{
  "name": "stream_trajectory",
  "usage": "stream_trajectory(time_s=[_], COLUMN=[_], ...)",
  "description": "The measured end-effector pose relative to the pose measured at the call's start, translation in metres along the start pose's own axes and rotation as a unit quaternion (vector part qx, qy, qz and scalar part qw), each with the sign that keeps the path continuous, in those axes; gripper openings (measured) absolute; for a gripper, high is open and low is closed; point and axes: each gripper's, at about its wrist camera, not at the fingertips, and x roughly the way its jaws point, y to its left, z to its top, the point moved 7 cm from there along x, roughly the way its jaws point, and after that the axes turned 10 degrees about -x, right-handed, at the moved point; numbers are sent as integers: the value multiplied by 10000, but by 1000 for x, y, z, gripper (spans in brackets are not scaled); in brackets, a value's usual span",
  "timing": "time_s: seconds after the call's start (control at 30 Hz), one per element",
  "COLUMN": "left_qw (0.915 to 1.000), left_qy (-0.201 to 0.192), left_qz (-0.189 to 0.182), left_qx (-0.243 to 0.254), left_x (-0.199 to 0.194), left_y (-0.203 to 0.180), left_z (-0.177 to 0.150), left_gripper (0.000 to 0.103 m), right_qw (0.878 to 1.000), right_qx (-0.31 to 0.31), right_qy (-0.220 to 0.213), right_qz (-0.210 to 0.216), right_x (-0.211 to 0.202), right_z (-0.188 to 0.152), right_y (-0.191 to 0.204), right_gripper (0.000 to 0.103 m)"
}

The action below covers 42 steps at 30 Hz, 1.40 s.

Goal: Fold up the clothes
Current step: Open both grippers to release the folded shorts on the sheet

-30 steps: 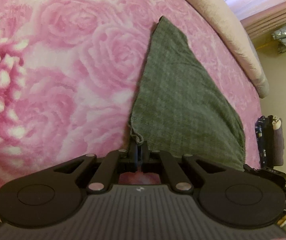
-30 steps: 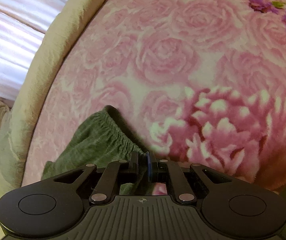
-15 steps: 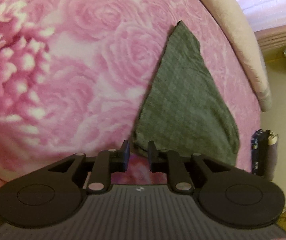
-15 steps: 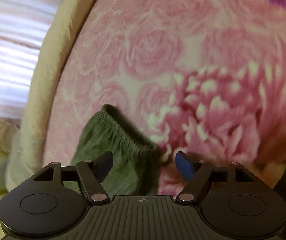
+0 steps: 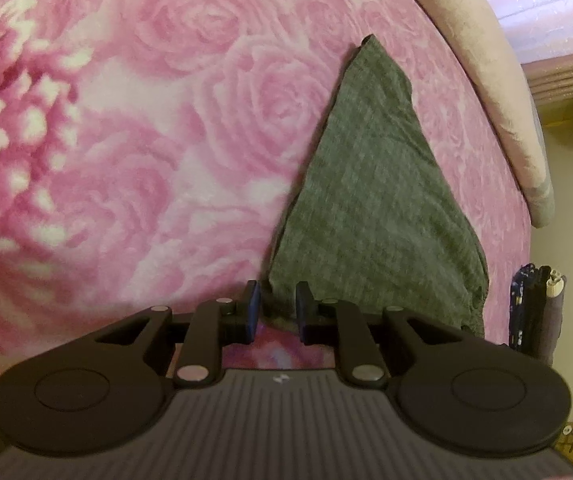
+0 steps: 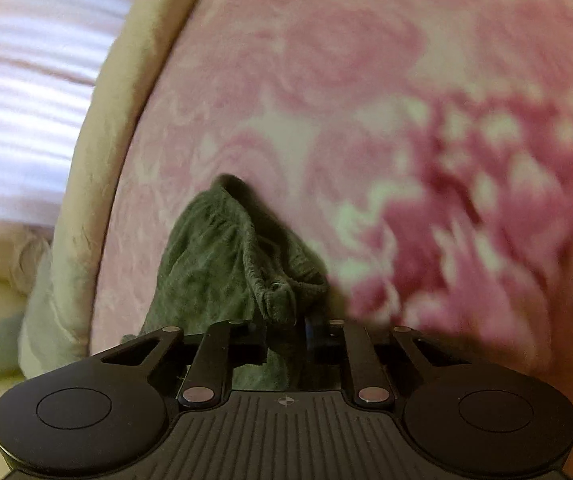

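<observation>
A grey-green garment (image 5: pixel 366 200) lies flat on the pink rose blanket (image 5: pixel 126 160) as a long triangle reaching toward the far edge. My left gripper (image 5: pixel 276 312) is open, with the garment's near corner just ahead of the gap between its fingers and nothing pinched. In the right wrist view the same garment (image 6: pixel 214 264) shows its elastic waistband, bunched and raised. My right gripper (image 6: pixel 286 332) is shut on that bunched waistband, and the cloth fills the narrow gap between its fingers.
A beige padded border (image 5: pixel 498 80) runs along the far side of the bed, also seen as a beige border (image 6: pixel 98 160) in the right wrist view. Dark bundled items (image 5: pixel 534 308) stand by the wall beyond the bed's right end. The pink blanket (image 6: pixel 366 120) spreads wide around the garment.
The left gripper let go of the garment's corner and stays open. The right gripper opened wide, then closed on the waistband, which now bunches upward; the right view is blurred by motion.
</observation>
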Motion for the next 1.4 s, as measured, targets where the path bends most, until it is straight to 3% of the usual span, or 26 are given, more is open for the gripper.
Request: stream_trajectory(time_s=[0.17,0.3,0.4,0.43,0.47,0.5,0.57,0.63,0.8,1.0,1.03,1.07,1.1,1.23,1.4], left_qw=[9999,9996,9990,9986,9983,9978,9966,9951,9870,9669,9635,9602,9569,9465,9441], left_qy=[30,69,177,220,258,282,315,343,509,1022,1110,1203,1301,1595,1800], left_qz=[-14,-29,-35,-26,-16,-13,-17,-32,-109,-219,-242,-252,-260,-281,-285], left_qx=[140,262,411,471,528,598,755,927,1523,2326,2425,2509,2585,2793,2747], left_x=[2,5,10,12,14,16,18,21,36,52,53,54,55,58,62], left_y=[-13,-24,-34,-37,-40,-44,-52,-61,-90,-125,-129,-131,-132,-129,-119], left_z=[7,12,13,14,15,18,24,32,68,93,94,95,96,95,98], left_gripper=[13,13,13,13,13,13,13,13,15,16,16,16,16,16,16], right_qw=[9936,9725,9575,9584,9594,9629,9684,9713,9926,9932,9925,9917,9909,9867,9834], right_qx=[-1110,-2309,-2839,-2805,-2761,-2611,-2310,-2021,-435,763,842,921,1000,1314,1383], right_qy=[-175,-68,-111,-82,-60,-133,-292,-652,-839,-721,-746,-771,-796,-895,-1031], right_qz=[-116,-307,-492,-528,-570,-677,-895,-1072,-756,-501,-479,-457,-434,-345,-558], right_x=[-2,16,29,32,35,34,31,15,-35,-75,-74,-73,-71,-66,-57], right_z=[56,118,162,172,181,184,189,185,97,-55,-64,-74,-83,-121,-136], right_y=[12,23,21,19,16,12,4,-5,-33,-7,-3,1,5,22,26], right_gripper=[14,14,14,15,22,38,57,57,57,54,47,28,26,26,26])
